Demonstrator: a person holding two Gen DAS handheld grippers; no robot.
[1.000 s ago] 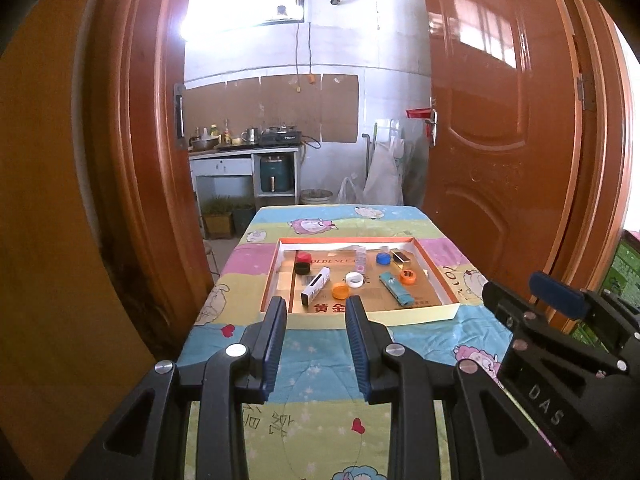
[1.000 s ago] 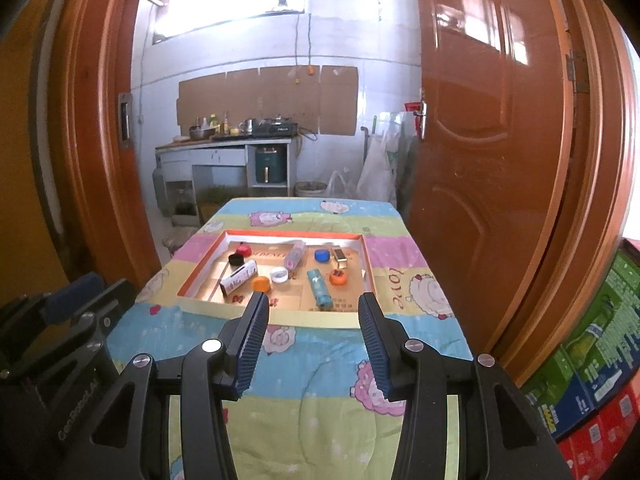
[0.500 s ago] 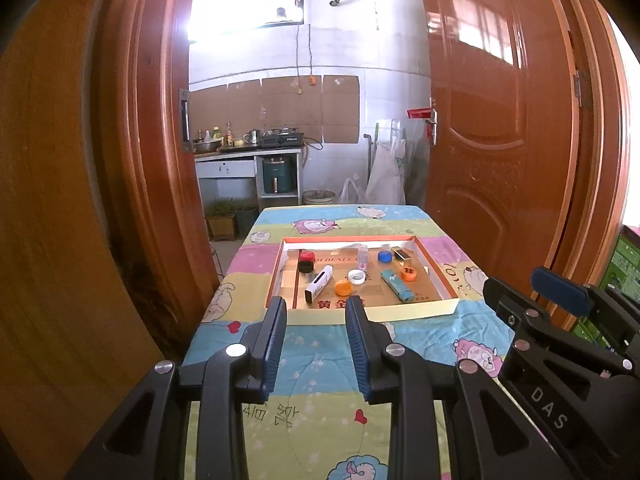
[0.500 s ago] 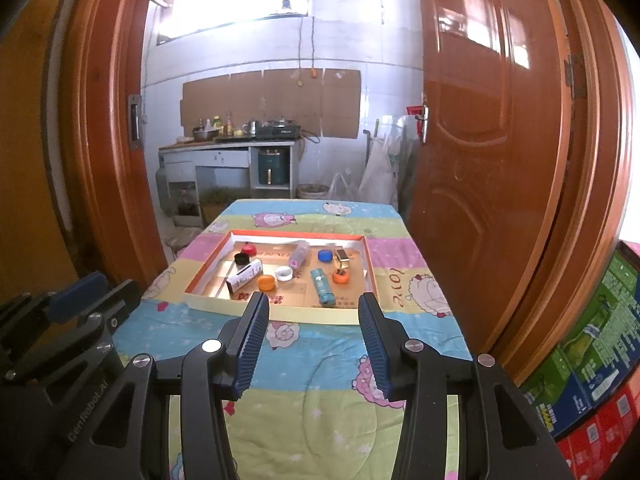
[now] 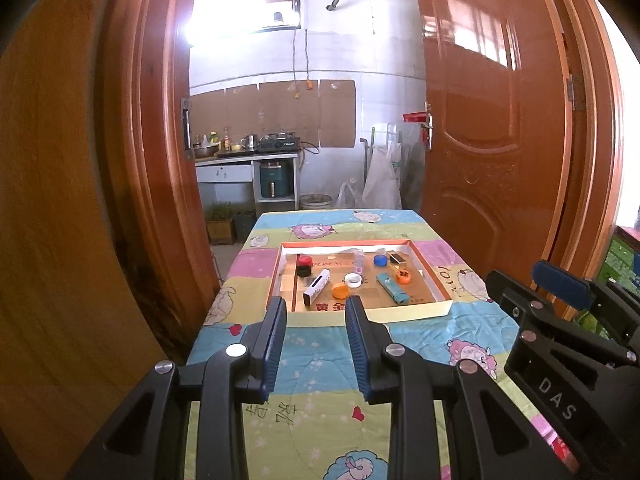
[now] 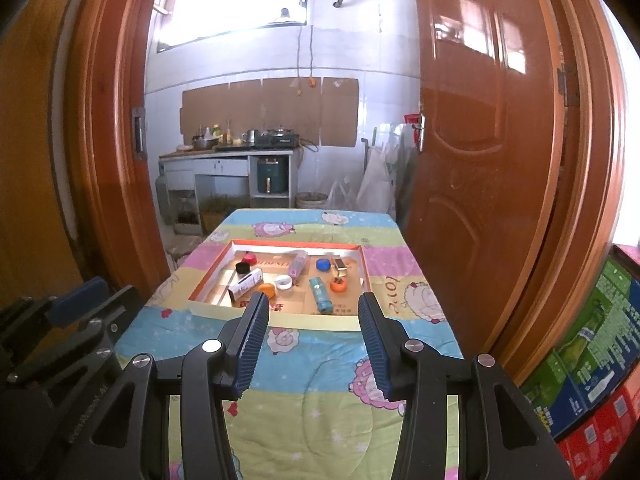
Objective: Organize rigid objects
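A shallow cardboard tray [image 5: 412,312] with an orange rim lies on the quilt-covered table [image 5: 320,364]. In it lie a white box [image 5: 316,290], an orange cap [image 5: 340,290], a white cap [image 5: 353,279], a teal tube [image 5: 392,294], a second orange cap [image 5: 404,277], a blue cap [image 5: 380,260], a red cap [image 5: 305,260], a black cap [image 5: 303,270] and a clear small bottle [image 5: 359,262]. My left gripper [image 5: 316,308] hovers short of the tray's near wall, open and holding nothing. My right gripper [image 6: 314,300] hovers likewise before the tray [image 6: 312,322], open wider and holding nothing.
Orange-brown wooden doors [image 5: 492,160] flank the table on both sides. A kitchen counter [image 6: 228,156] stands beyond the table's far end. Stacked printed cartons [image 6: 588,380] sit on the right. The right tool's black body [image 5: 560,344] shows beside my left gripper.
Both grippers keep the same openings and stay almost still. The framing of the doorway drifts only slightly, and nothing in the tray has moved.
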